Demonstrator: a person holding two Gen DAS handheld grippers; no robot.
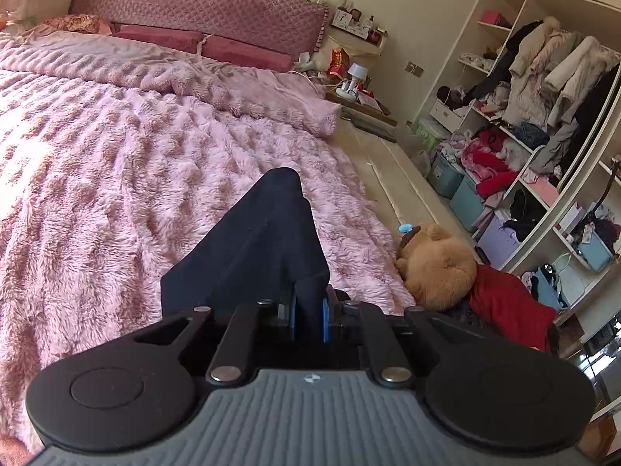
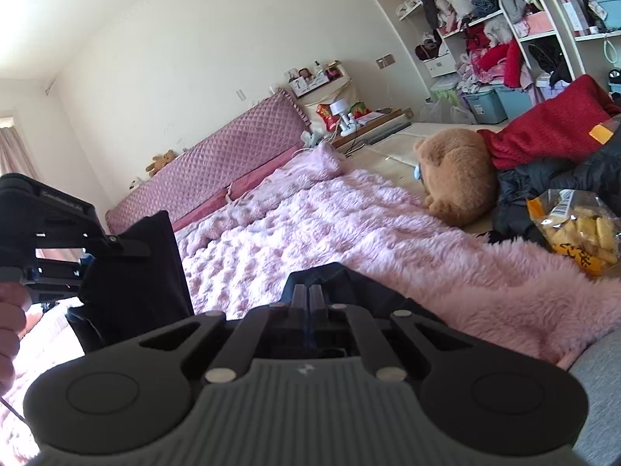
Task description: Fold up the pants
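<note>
Nearest, left gripper (image 1: 308,320): jaws clamped on a thick bunch of the dark navy pants (image 1: 256,244), blue pads pressing the cloth from both sides. Right gripper (image 2: 309,297): jaws fully closed, a thin edge of the same dark cloth seemingly nipped at the tips and spreading out beyond them, though whether truly pinched cannot be told for certain. Seen from the right wrist, left gripper again at the left edge, gripped by a person's hand (image 2: 9,318), with the garment hanging down from it in a limp, doubled panel. Lifted clear of the bed (image 1: 116,178), then, held between two grips above the fluffy pink blanket, not laid flat. Judged early to midway: picked up and perhaps doubled once lengthwise, but no neat stack resting anywhere; laying down, squaring the edges and at least one more fold probably left to do. Fabric plain, matte, very dark, smooth rather than creased, draping in a tent-like ridge with one soft rounded peak; waistband and hems not distinguishable. Further off, a brown plush bear (image 1: 438,264) beside a red garment (image 1: 508,306) past the bed's edge. Farthest, quilted mauve headboard (image 1: 202,11) and open wardrobe shelves (image 1: 516,124) crammed with clothes.
</note>
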